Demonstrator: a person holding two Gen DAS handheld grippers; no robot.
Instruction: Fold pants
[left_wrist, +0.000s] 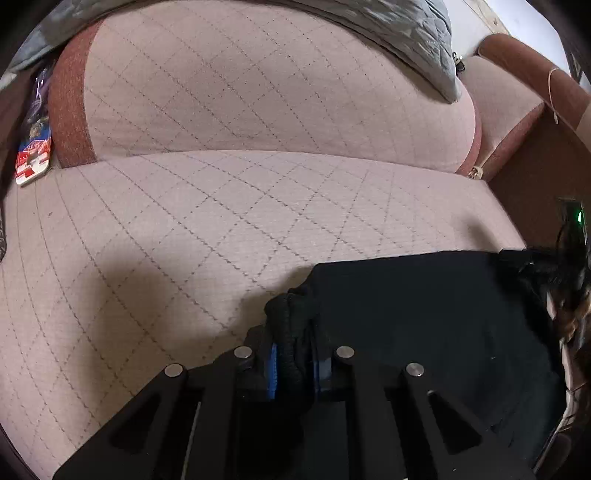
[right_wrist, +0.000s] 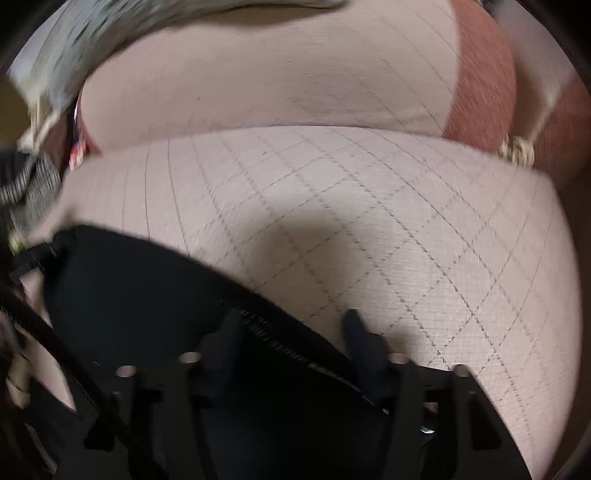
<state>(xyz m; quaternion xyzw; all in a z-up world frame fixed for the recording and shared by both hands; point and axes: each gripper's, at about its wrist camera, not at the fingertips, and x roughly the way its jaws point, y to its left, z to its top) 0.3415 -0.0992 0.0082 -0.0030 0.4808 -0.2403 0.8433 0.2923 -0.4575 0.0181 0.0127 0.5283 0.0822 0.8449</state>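
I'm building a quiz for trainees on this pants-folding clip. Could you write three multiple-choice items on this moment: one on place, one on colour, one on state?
1. Where do the pants lie?
A. on a quilted sofa seat
B. on a wooden floor
C. on a hanger

2. What colour are the pants?
A. white
B. black
C. red

3. How does the left gripper stand?
A. wide open above bare cushion
B. out of view
C. shut on a bunched edge of the pants

Answers:
1. A, the dark cloth rests on the pale diamond-stitched sofa seat.
2. B, the cloth looks black in both wrist views.
3. C, its blue pads pinch a roll of black fabric. The right gripper has fingers apart, with the pants' edge running between them.
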